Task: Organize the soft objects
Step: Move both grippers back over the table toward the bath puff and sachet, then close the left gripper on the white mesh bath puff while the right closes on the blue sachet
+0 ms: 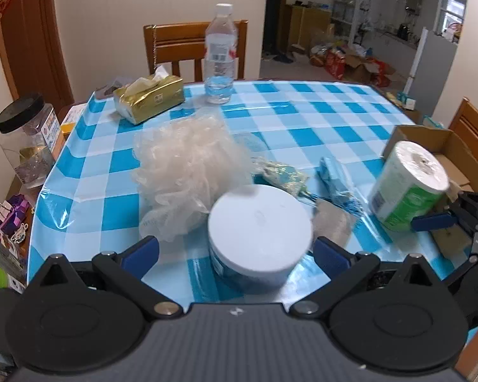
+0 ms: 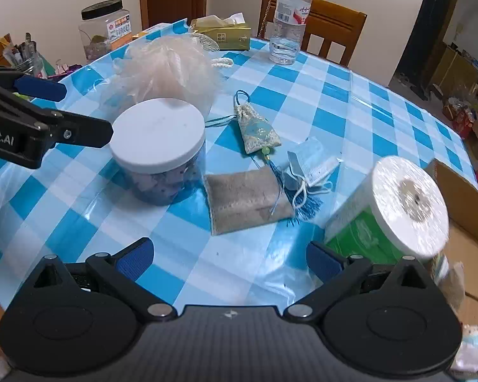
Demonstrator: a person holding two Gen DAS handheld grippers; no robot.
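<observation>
On the blue checked tablecloth (image 2: 302,102) lie a pale mesh bath pouf (image 1: 188,165) (image 2: 165,67), a small brocade sachet with a tassel (image 2: 258,130) (image 1: 280,172), a grey folded cloth (image 2: 245,200) and a face mask (image 2: 312,162) (image 1: 334,181). A white-lidded jar (image 1: 259,226) (image 2: 157,137) stands between the open fingers of my left gripper (image 1: 235,251) (image 2: 83,114). My right gripper (image 2: 228,258) is open and empty; a green-wrapped toilet paper roll (image 2: 395,210) (image 1: 408,181) stands blurred just right of its right finger (image 2: 323,259).
A gold tissue pack (image 1: 149,95) (image 2: 226,31), a water bottle (image 1: 220,54) (image 2: 290,19) and a black-lidded plastic jar (image 1: 28,137) (image 2: 106,28) stand at the far side. A cardboard box (image 2: 462,222) (image 1: 446,152) sits off the table's right edge. Wooden chairs (image 1: 178,44) stand behind.
</observation>
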